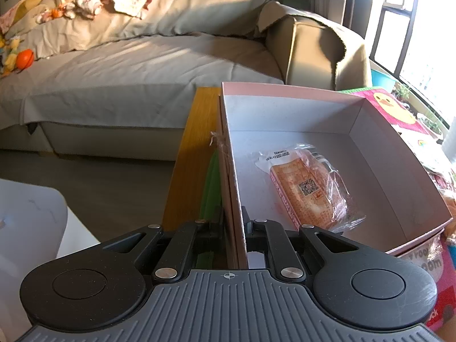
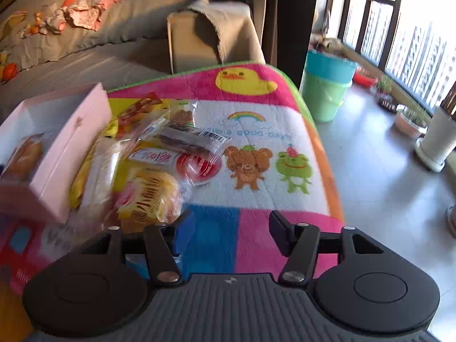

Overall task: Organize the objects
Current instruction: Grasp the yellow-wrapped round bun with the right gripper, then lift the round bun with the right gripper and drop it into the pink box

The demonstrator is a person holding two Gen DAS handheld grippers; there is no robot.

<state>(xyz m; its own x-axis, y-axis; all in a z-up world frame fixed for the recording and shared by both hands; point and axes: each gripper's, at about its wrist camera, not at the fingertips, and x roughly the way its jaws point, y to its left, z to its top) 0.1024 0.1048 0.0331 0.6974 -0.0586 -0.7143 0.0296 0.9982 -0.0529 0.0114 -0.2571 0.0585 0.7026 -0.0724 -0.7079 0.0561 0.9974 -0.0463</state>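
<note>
Pink box [image 1: 285,91], left gripper [image 1: 232,222] clamped on its near wall, wrapped bread [image 1: 307,188] inside, snack packets [image 2: 159,165] beside box, right gripper [image 2: 228,228] released

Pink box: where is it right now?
The pink box sits at the mat's left edge beside the snack pile, its near wall clamped by the left gripper.

Left wrist view: looks forward along the left gripper [image 1: 235,222], close over the pink box [image 1: 299,105] wall that runs between its fingers; sofa [image 1: 142,65] far ahead.
Right wrist view: looks forward and down over the right gripper [image 2: 230,230] onto the cartoon mat [image 2: 256,142]; windows ahead-right.
Shared: pink box [image 2: 71,142], its wrapped bread [image 1: 310,188] [image 2: 24,154], sofa [image 2: 85,54], mat.
</note>
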